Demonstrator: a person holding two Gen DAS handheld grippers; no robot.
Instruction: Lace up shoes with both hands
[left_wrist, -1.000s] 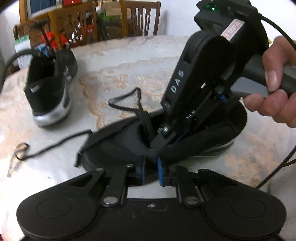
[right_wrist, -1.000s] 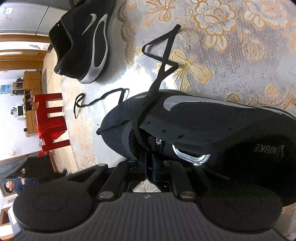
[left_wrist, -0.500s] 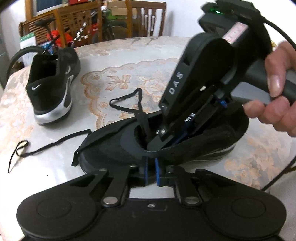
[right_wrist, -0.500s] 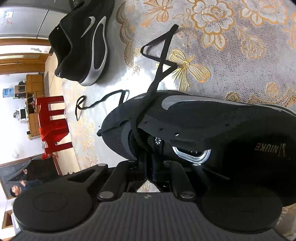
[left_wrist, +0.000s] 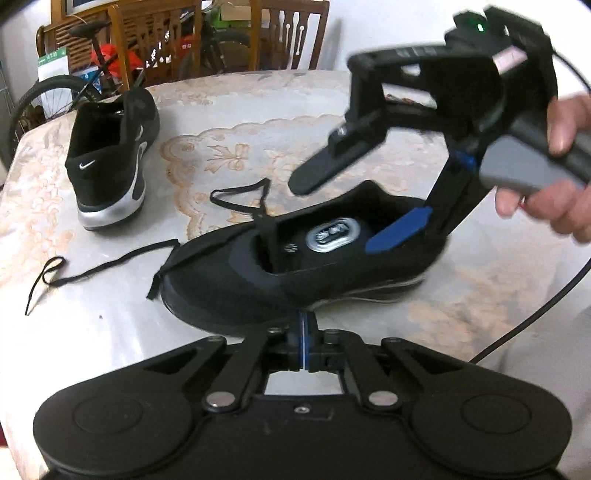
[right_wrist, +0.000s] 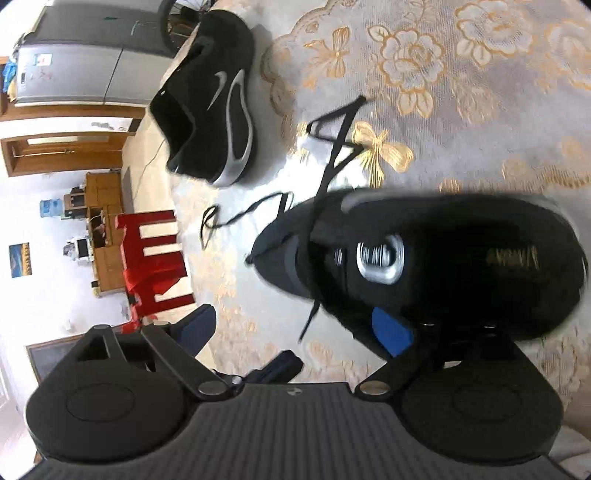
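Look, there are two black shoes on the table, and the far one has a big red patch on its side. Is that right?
Not quite. The far shoe has a silver patch on its side, not a red one; the left wrist view shows it. The rest holds: it and the near shoe are both black and sit on the table.

Count: 2 shoes, 2 tongs, 1 lace, 1 surface.
Shoes: near shoe (left_wrist: 295, 273) and far shoe (left_wrist: 110, 162), both black. Lace (left_wrist: 103, 269): one black lace, both ends loose on the surface (left_wrist: 258, 140). Tongs: left tongs (left_wrist: 303, 339) and right tongs (left_wrist: 362, 206). One hand (left_wrist: 557, 173) in view, on the right handle. Background: two wooden chairs (left_wrist: 155, 40), one bicycle (left_wrist: 55, 92), one red chair (right_wrist: 155, 266), one fridge (right_wrist: 74, 74).
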